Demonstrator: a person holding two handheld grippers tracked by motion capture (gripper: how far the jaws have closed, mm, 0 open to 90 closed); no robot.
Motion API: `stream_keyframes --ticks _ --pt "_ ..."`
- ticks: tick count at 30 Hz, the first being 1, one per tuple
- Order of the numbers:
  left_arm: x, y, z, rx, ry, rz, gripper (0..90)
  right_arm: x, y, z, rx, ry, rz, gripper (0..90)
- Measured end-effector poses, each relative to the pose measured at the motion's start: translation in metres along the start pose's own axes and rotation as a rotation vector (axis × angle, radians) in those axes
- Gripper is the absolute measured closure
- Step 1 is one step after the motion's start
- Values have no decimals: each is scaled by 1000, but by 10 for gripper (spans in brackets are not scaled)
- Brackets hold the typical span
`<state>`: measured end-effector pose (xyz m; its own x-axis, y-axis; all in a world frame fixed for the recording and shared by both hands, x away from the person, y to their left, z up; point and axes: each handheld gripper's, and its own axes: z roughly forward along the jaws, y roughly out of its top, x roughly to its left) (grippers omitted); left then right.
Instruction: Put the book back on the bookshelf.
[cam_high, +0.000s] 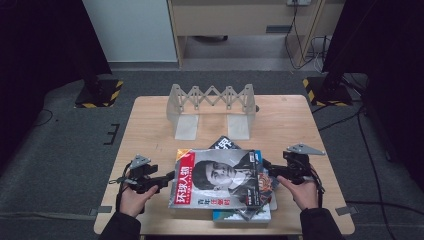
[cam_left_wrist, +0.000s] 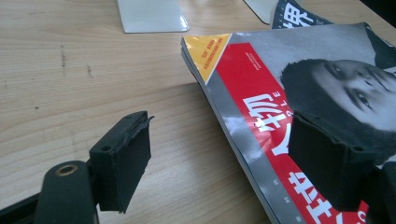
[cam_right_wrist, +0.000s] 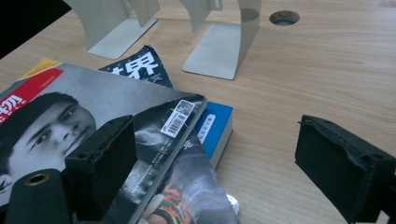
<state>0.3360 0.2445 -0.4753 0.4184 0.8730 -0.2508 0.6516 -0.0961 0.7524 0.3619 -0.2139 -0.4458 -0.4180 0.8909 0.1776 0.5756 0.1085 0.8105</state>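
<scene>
Jaws on both grippers stand spread, pinching nothing. From above, the left gripper (cam_high: 167, 178) sits at the left edge of the top magazine (cam_high: 220, 177), and its own view has one jaw over the red cover strip and the other over bare table (cam_left_wrist: 70, 84). The right gripper (cam_high: 267, 170) flanks the pile's right edge, one jaw above the barcode corner. That magazine lies face up on a loose, skewed pile near the table's front edge, over a blue book (cam_right_wrist: 215, 128) and other magazines; a folding book stand (cam_high: 212, 107) waits behind. Closing now would likely catch several layers, or only the glossy cover, which could slip or crease.
</scene>
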Motion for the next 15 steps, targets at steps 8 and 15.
stream_keyframes --ticks 8,15 --pt "-5 -4 5 27 -27 1 202 14 -5 7 29 33 -28 132" --pt "-9 -7 9 45 -51 4 207 19 -10 12 37 53 -35 120"
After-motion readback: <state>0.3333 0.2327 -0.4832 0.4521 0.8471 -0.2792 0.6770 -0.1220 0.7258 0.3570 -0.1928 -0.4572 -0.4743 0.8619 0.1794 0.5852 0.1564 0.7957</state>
